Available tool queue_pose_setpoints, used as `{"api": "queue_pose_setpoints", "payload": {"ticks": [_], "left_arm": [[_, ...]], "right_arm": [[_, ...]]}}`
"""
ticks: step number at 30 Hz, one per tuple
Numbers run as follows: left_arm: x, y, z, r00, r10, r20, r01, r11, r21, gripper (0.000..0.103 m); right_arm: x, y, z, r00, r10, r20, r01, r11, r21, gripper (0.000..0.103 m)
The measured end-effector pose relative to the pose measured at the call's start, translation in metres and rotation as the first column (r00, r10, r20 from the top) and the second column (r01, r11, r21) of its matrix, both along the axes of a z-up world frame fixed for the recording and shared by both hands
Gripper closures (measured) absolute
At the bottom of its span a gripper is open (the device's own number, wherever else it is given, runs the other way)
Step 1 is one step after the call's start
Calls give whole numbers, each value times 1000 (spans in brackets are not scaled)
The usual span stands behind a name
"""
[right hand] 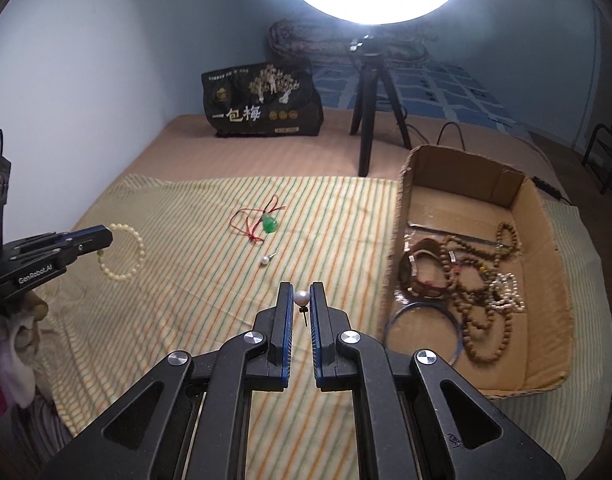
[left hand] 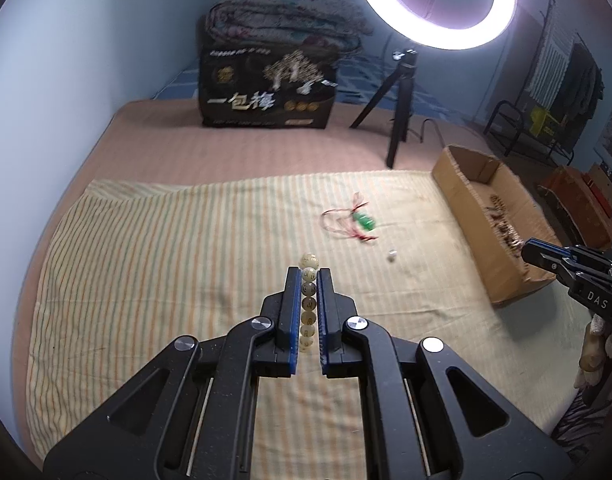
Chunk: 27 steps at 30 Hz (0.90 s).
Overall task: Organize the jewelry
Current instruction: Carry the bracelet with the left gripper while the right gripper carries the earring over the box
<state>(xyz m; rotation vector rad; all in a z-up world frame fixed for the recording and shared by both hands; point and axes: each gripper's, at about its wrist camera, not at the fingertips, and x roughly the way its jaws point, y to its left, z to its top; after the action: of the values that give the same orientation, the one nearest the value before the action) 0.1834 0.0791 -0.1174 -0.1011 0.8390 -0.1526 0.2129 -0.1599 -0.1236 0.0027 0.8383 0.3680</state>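
Right gripper (right hand: pixel 301 300) pinches a pearl stud earring (right hand: pixel 301 298) at its tips, post hanging down; left gripper (left hand: pixel 309 276) is clamped on a cream bead bracelet (left hand: pixel 308 300) hanging as a loop. Cardboard box (right hand: pixel 542 216), already holding bracelets, lies to the right of both tools, long axis running away from the cameras; right hand is nearer. Green pendant (right hand: pixel 269 223) and a second stud (right hand: pixel 265 260) remain on the striped cloth (right hand: pixel 186 280).

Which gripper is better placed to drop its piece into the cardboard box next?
Right. The right gripper, holding a pearl earring, sits beside the cardboard box; the left gripper, holding the bead bracelet, is farther away.
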Motion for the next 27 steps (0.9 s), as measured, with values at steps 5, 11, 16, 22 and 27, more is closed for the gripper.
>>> {"api": "queue_pose_setpoints", "payload": {"ticks": [5,11,16,22,27], "left_arm": [[-1,-33,17,999,-24,23,24,1000,-13,98],[2,-78,33,997,-59,50,60,998,-22,98],[9,-112,43,994,-89,70,91,995,-37,98],[21,-156,50,988,-133,78,137,989,-55,98],[30,-184,50,983,-165,83,170,984,-59,98]], "right_arm": [[-4,-31,11,1000,-23,21,23,1000,17,96],[-4,-69,22,997,-59,44,58,998,24,96],[-2,-99,28,995,-80,54,78,997,29,96],[5,-129,33,993,-95,66,93,995,35,96],[11,-144,33,992,-104,74,101,994,39,96]]}}
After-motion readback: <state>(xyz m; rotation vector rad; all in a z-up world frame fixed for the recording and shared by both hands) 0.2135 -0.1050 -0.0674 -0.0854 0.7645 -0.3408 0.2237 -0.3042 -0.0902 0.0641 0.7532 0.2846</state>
